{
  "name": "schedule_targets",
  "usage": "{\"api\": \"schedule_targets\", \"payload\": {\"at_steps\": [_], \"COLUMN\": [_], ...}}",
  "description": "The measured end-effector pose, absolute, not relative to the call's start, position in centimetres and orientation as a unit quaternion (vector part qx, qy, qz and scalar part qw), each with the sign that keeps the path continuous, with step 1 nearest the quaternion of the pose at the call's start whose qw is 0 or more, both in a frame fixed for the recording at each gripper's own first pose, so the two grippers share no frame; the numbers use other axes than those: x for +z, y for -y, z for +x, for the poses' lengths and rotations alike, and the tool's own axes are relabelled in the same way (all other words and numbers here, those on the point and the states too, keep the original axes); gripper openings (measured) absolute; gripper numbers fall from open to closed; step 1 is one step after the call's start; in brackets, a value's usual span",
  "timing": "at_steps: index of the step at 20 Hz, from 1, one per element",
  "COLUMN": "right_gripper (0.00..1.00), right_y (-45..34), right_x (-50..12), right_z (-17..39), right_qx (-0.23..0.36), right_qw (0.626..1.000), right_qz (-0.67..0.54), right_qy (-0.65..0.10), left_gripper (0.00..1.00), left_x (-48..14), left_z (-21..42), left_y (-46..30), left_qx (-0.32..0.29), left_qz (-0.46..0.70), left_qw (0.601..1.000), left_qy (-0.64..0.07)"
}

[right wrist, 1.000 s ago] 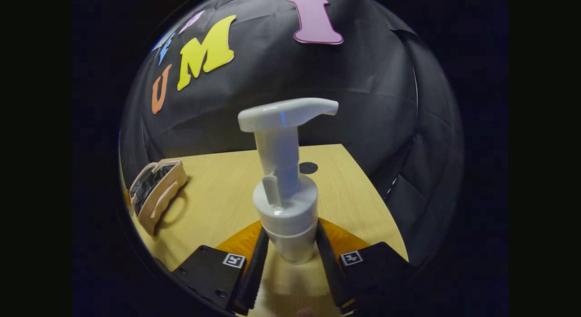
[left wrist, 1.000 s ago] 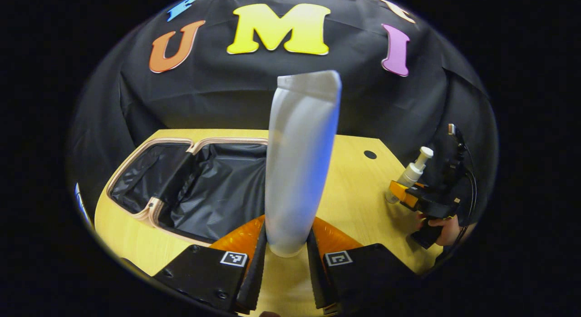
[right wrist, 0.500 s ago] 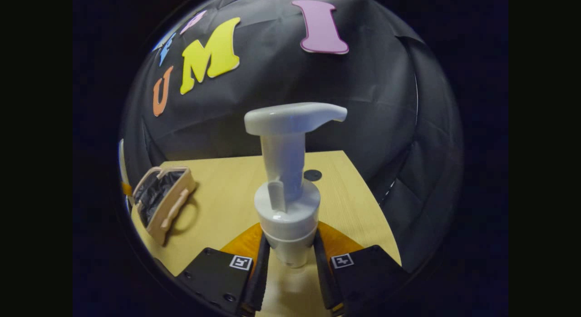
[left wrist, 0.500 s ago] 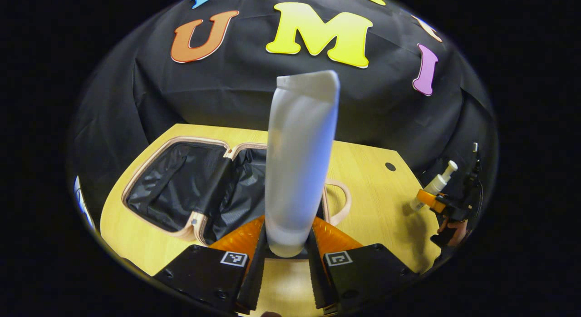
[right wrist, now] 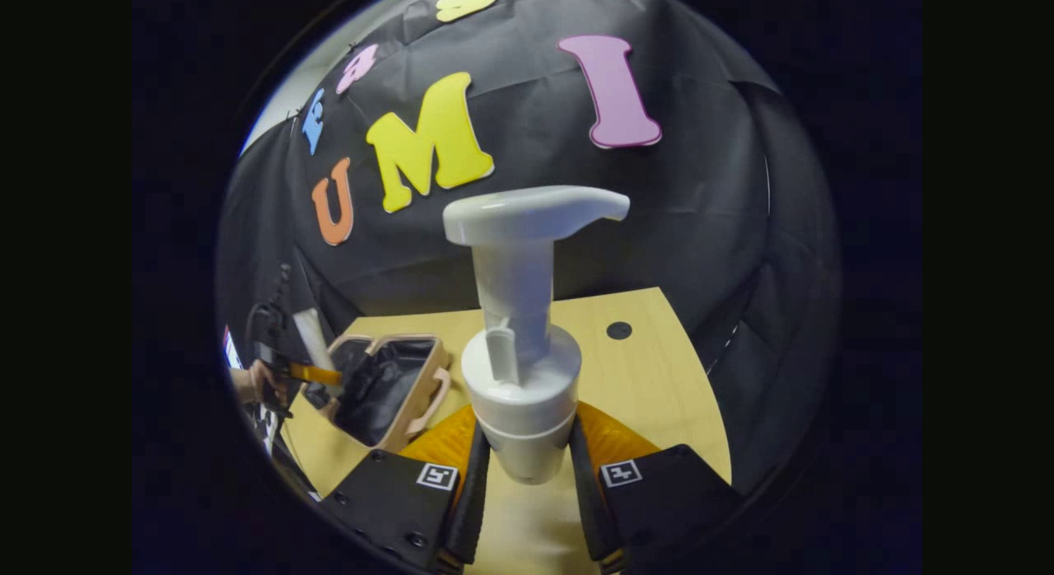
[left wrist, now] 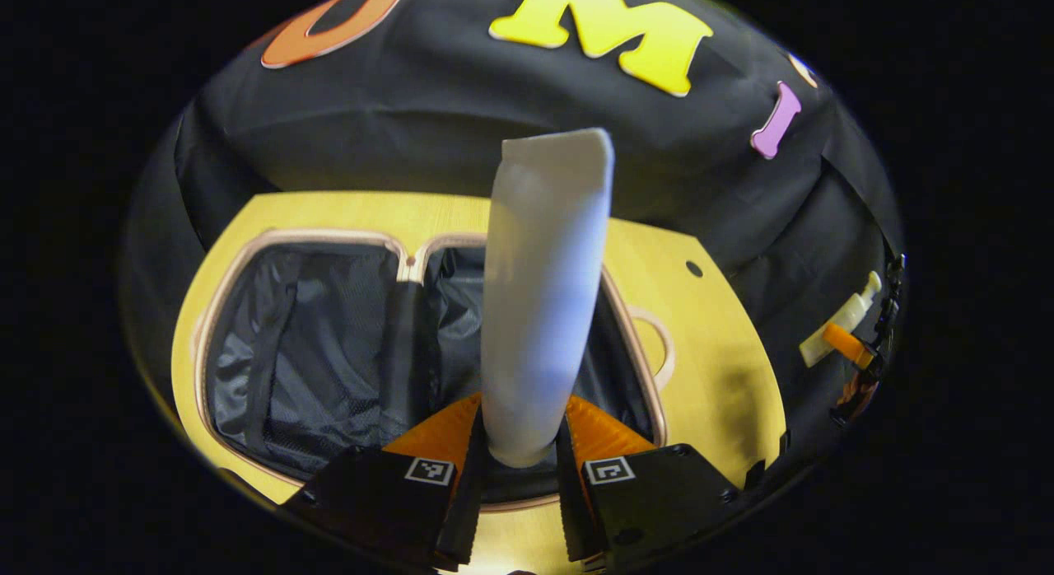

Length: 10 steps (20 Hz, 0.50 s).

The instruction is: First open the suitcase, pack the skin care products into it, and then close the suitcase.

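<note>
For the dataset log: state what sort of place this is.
Probably a staged recording booth, not a home. Black cloth wall behind a bare wooden table; the table carries one open suitcase; handheld grippers hold a white tube and a pump bottle.

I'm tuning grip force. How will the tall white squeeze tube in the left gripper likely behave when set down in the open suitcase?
The tall white squeeze tube, clamped near its base by the left gripper, looks soft-walled, so it probably dents. Tall and narrow, it would likely topple on the open suitcase's slack black lining.
</note>
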State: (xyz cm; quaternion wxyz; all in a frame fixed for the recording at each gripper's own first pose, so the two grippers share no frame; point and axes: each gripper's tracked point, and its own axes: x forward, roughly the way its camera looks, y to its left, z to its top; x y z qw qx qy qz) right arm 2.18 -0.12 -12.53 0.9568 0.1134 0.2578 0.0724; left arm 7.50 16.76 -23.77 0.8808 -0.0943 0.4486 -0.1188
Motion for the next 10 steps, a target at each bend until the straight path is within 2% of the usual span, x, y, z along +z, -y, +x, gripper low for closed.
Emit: {"api": "schedule_targets", "payload": {"at_steps": [4,10], "right_gripper": [0.46,0.46], "right_y": [-2.2,-3.6], "right_x": [-9.4,-7.2], "right_z": [-0.2,-2.9], "right_qx": [0.083,0.086], "right_qw": [0.953,0.953], "right_qz": [0.133,0.138], "right_qy": [-0.257,-0.254], "left_gripper": [0.44,0.43], "left_x": [-28.0,-31.1], "left_z": [6.0,6.3], "left_y": [-16.3,-16.8], "left_qx": [-0.157,-0.106], "left_qz": [-0.140,-0.145], "left_qw": [0.810,0.755], "left_qy": [-0.547,-0.631]}}
